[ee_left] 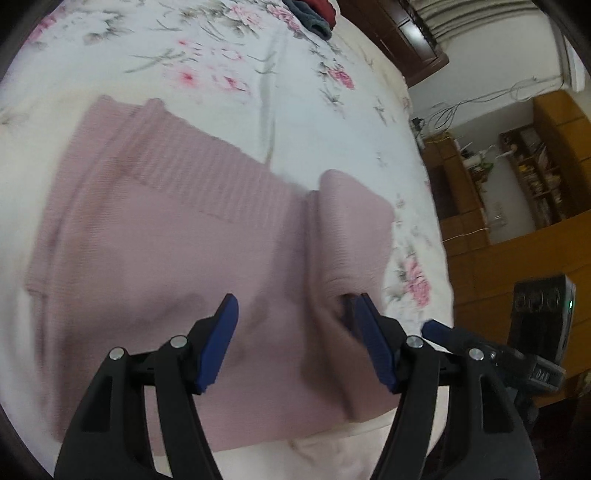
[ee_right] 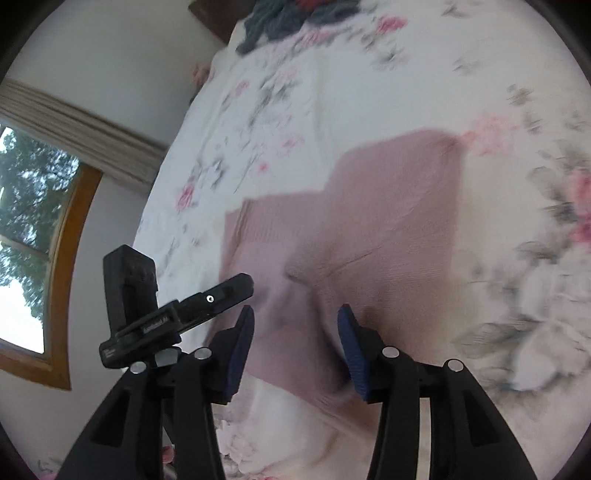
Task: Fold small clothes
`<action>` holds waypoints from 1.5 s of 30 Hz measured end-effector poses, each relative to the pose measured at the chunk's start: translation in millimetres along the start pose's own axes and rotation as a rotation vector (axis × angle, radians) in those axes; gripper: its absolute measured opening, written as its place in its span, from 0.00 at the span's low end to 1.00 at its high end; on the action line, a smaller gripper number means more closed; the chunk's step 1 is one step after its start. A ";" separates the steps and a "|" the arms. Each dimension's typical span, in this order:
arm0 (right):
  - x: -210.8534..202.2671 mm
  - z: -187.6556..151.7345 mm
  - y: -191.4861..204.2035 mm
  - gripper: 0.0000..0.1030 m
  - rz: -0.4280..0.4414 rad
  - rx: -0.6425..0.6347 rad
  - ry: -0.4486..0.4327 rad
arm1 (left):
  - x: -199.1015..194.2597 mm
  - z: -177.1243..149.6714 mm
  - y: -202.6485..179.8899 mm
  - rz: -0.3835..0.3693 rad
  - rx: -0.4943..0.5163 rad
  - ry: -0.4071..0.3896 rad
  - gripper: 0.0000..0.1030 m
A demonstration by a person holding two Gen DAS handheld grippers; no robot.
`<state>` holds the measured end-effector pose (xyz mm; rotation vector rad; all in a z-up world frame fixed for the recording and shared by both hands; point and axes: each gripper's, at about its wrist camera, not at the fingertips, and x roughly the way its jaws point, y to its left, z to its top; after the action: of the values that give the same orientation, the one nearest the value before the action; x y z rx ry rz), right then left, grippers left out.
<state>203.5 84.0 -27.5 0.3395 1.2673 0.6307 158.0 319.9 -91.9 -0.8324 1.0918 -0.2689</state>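
Left gripper (ee_left: 295, 325): jaws spread wide, blue pads (ee_left: 218, 347) angled outward, pointing toward 12 o'clock. Right gripper (ee_right: 295, 332): jaws likewise parted, pads (ee_right: 351, 347) apart. In the left view, it enters at 4 o'clock.

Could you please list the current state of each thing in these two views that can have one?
Pink knitted sweater: lying on the bed, partly folded, one part doubled over.
Left gripper: open, over the sweater's near edge.
Right gripper: open, fabric between its fingers.
Floral bedsheet: spread out.
Pile of dark grey and red clothes: heaped, unfolded, at the far end.
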 end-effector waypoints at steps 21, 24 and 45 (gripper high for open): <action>8.0 -56.7 -129.3 0.48 -0.086 0.240 0.037 | 96.6 12.7 -31.6 -0.051 -0.060 0.118 0.54; 14.1 -58.8 -129.7 0.48 -0.083 0.242 0.045 | 95.1 11.5 -32.7 -0.036 -0.050 0.102 0.31; 24.1 -49.9 -79.9 0.52 -0.013 0.164 0.029 | -27.6 23.7 -33.0 -0.132 0.058 -0.107 0.21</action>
<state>179.8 30.8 -105.4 0.4582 1.3517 0.5236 172.1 324.4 -45.0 -0.8590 0.9264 -0.3603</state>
